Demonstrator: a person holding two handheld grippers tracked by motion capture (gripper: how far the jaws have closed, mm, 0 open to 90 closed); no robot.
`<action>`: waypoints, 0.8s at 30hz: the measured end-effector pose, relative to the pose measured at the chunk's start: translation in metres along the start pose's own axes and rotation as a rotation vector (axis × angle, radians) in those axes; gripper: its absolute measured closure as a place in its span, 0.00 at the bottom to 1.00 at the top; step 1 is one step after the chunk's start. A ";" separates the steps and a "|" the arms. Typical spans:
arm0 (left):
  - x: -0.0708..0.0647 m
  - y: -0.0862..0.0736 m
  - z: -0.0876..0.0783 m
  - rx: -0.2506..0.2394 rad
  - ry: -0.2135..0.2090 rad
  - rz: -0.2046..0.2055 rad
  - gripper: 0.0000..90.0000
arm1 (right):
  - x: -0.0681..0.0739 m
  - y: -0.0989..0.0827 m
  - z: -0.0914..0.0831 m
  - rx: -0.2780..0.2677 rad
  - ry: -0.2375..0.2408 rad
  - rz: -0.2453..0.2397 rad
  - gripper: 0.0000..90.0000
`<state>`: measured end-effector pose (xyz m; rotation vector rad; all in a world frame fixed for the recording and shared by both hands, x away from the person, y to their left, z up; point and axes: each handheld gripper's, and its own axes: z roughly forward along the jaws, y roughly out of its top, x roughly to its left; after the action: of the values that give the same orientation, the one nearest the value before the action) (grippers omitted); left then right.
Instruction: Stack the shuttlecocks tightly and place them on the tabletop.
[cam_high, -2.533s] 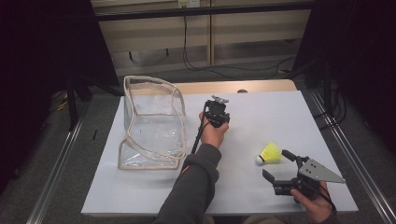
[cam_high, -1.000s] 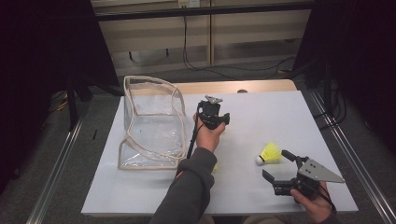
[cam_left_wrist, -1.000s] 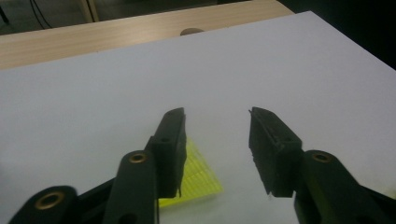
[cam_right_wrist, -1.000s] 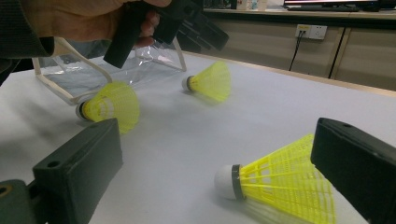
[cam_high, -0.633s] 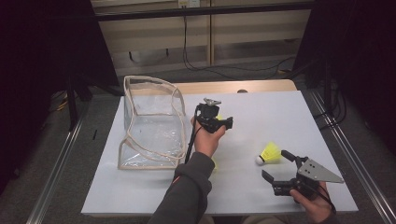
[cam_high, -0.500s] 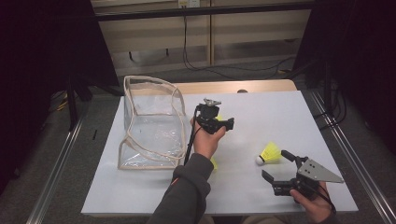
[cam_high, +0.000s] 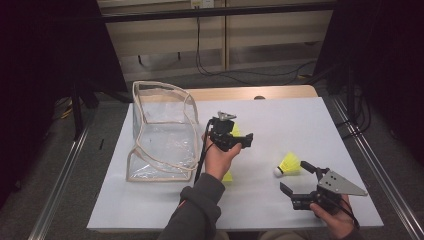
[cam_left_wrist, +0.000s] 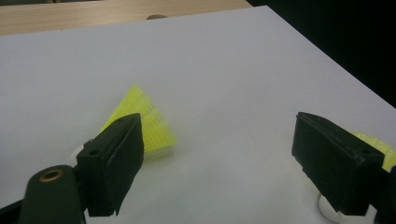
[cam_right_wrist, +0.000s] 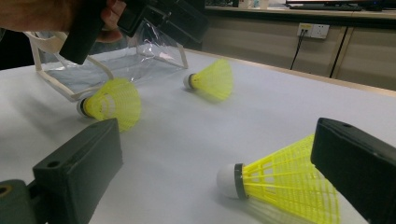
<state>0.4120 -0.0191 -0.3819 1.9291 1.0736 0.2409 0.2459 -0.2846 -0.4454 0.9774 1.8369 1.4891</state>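
Note:
Three yellow shuttlecocks lie on the white table sheet (cam_high: 300, 125). One shuttlecock (cam_high: 235, 129) (cam_left_wrist: 147, 126) rests just behind my left gripper (cam_high: 239, 139) (cam_left_wrist: 215, 135). That gripper's jaws have just been opening and stand wide with nothing between them. A second shuttlecock (cam_high: 228, 176) (cam_right_wrist: 114, 102) lies under the left wrist. The third shuttlecock (cam_high: 289, 164) (cam_right_wrist: 285, 189) lies just ahead of my right gripper (cam_high: 296, 178) (cam_right_wrist: 219, 163), which stands open and low over the sheet, not touching it.
A clear plastic bag (cam_high: 160, 135) (cam_right_wrist: 116, 60) with cream piping stands open at the left of the sheet. A wooden table edge (cam_high: 250, 93) runs along the far side. Dark floor and metal rails flank the table.
The left hand has drifted toward the near side and turned its gripper to the right, with the jaws wider. A shuttlecock now shows beside it. The right gripper has kept still.

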 end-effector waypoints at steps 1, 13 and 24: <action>0.000 -0.001 0.000 0.004 -0.004 -0.006 0.18 | 0.000 0.000 0.000 0.000 0.001 0.000 0.02; -0.005 -0.015 -0.004 0.007 -0.039 0.012 0.14 | 0.000 0.000 0.000 0.004 0.001 -0.001 0.02; -0.012 -0.022 -0.009 -0.001 -0.070 0.024 0.12 | 0.000 0.000 0.001 0.007 0.002 -0.001 0.02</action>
<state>0.3871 -0.0176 -0.3913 1.9361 1.0049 0.1853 0.2464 -0.2839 -0.4458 0.9793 1.8450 1.4844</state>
